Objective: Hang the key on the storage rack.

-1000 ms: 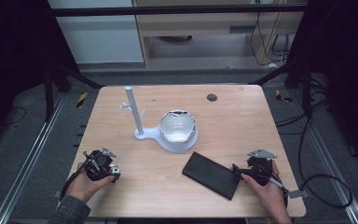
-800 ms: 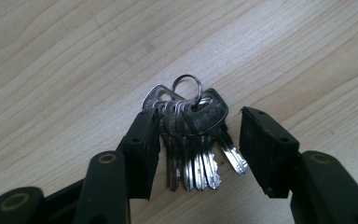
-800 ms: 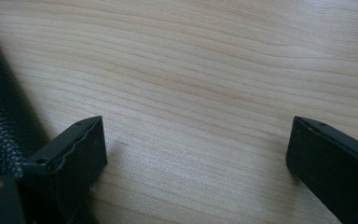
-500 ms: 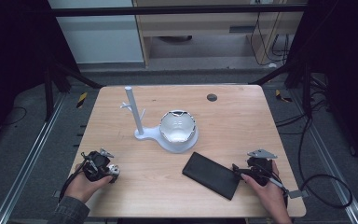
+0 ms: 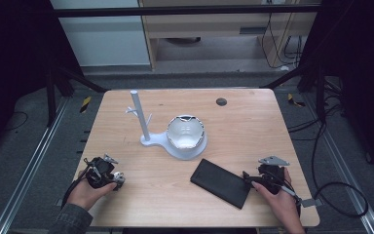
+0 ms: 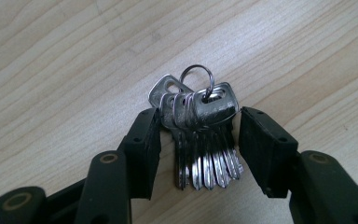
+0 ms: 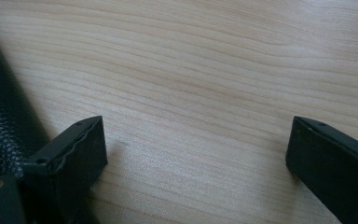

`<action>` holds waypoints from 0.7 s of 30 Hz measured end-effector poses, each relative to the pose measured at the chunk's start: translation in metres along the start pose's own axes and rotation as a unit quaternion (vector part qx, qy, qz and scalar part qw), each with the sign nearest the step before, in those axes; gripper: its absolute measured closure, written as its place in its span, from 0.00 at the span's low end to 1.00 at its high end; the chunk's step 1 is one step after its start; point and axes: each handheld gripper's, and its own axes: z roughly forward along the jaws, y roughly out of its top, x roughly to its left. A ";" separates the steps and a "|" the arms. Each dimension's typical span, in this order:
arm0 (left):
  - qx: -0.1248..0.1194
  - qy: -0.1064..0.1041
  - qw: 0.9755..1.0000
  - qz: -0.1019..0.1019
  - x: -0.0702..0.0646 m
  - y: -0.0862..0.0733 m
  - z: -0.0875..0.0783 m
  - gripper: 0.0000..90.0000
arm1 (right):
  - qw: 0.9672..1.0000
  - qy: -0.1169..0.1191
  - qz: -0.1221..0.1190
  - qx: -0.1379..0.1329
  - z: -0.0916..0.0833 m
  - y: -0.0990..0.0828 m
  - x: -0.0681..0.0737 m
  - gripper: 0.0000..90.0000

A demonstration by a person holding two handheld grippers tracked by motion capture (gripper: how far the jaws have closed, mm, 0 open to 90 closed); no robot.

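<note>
Left tongs [image 6: 193, 140] straddle a bunch of keys [image 6: 200, 135] lying on the bench [image 6: 51, 60] (gap either side, released). Right tongs [image 7: 196, 154] spread wide beside a black case [image 7: 0, 116].

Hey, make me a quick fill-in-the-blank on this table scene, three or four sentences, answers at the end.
1. Between the left gripper's fingers lies a bunch of ____.
2. The right gripper is ____, with bare table between its fingers.
3. The black case lies flat beside the ____ gripper.
4. The white bowl sits on a white stand with an upright ____.

Missing words: keys; open; right; post
</note>
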 end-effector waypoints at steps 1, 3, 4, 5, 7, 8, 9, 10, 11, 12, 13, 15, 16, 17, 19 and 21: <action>-0.004 0.000 1.000 -0.004 0.000 0.001 0.001 0.53 | 1.000 0.000 0.000 0.000 0.000 0.000 0.000 0.06; -0.007 0.000 1.000 -0.007 0.000 0.001 0.001 0.54 | 1.000 0.000 0.000 0.000 0.000 0.000 0.000 0.06; -0.008 0.001 1.000 -0.004 0.000 0.002 0.001 0.54 | 1.000 0.000 0.000 0.000 0.000 0.000 0.000 0.06; -0.010 0.002 1.000 -0.005 0.000 0.002 0.002 0.54 | 1.000 0.000 0.000 0.000 0.000 0.000 0.000 0.06; -0.010 0.003 1.000 -0.004 0.000 0.002 0.002 0.56 | 1.000 0.000 0.000 0.000 0.000 0.000 0.000 0.06; -0.011 0.003 1.000 -0.004 0.001 0.002 0.002 0.57 | 1.000 0.000 0.000 0.000 0.000 0.000 0.000 0.06; -0.011 0.002 1.000 -0.004 0.002 0.002 0.001 0.59 | 1.000 0.000 0.000 0.000 0.000 0.000 0.000 0.06; -0.011 0.002 1.000 -0.005 0.002 0.002 0.001 0.61 | 1.000 0.000 0.000 0.000 0.000 0.000 0.000 0.06; -0.011 0.002 1.000 -0.005 0.002 0.002 0.001 0.62 | 1.000 0.000 0.000 0.000 0.000 0.000 0.000 0.06; -0.010 0.004 1.000 -0.008 0.002 0.001 0.001 0.63 | 1.000 0.000 0.000 0.000 0.000 0.000 0.000 0.06; -0.010 0.004 1.000 -0.008 0.002 0.001 0.001 0.65 | 1.000 0.000 0.000 0.000 0.000 0.000 0.000 0.06; -0.009 0.003 1.000 -0.006 0.001 0.001 0.000 0.68 | 1.000 0.000 0.000 0.000 0.000 0.000 0.000 0.06; -0.007 0.002 1.000 -0.002 0.001 0.002 0.000 0.70 | 1.000 0.000 0.000 0.000 0.000 0.000 0.000 0.06; -0.007 0.002 1.000 -0.002 0.001 0.002 0.000 0.71 | 1.000 0.000 0.000 0.000 0.000 0.000 0.000 0.06; -0.008 0.003 1.000 -0.001 0.001 0.002 0.000 0.74 | 1.000 0.000 0.001 0.000 0.000 0.000 0.000 0.06; -0.015 0.007 1.000 0.002 -0.001 0.003 -0.002 0.78 | 1.000 0.000 0.000 0.000 0.000 0.000 0.000 0.06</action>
